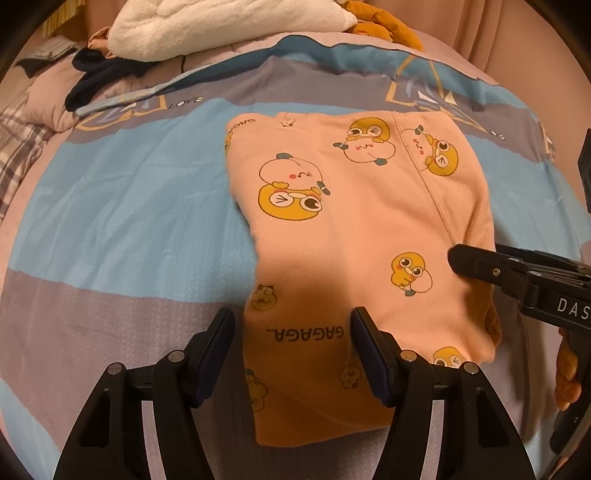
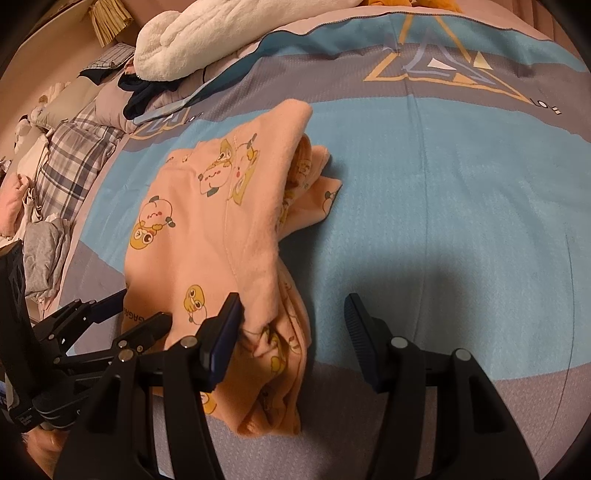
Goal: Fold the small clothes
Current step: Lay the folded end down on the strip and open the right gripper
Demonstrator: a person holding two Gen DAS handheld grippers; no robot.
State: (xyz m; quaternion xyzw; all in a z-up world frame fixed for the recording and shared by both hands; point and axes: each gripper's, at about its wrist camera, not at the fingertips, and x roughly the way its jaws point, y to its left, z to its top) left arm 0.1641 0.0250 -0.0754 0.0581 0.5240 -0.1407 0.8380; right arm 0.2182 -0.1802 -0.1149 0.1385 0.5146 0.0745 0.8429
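Observation:
A small peach garment with yellow cartoon ducks [image 1: 354, 229] lies folded in layers on the blue and grey bedspread [image 1: 129, 221]. My left gripper [image 1: 291, 332] is open and empty, its jaws astride the garment's near left edge. My right gripper [image 2: 291, 314] is open and empty over the garment's near right edge [image 2: 221, 240]. It also shows in the left wrist view [image 1: 476, 258] at the right. The left gripper shows in the right wrist view [image 2: 140, 314] at the lower left. Loose layers stick out on the garment's right side.
A white fluffy blanket [image 1: 229, 26] and a dark garment [image 1: 99, 77] lie at the far end of the bed. A plaid pillow [image 2: 77, 155] and a heap of clothes [image 2: 40, 251] lie to the left. An orange plush toy [image 1: 388, 26] lies at the back.

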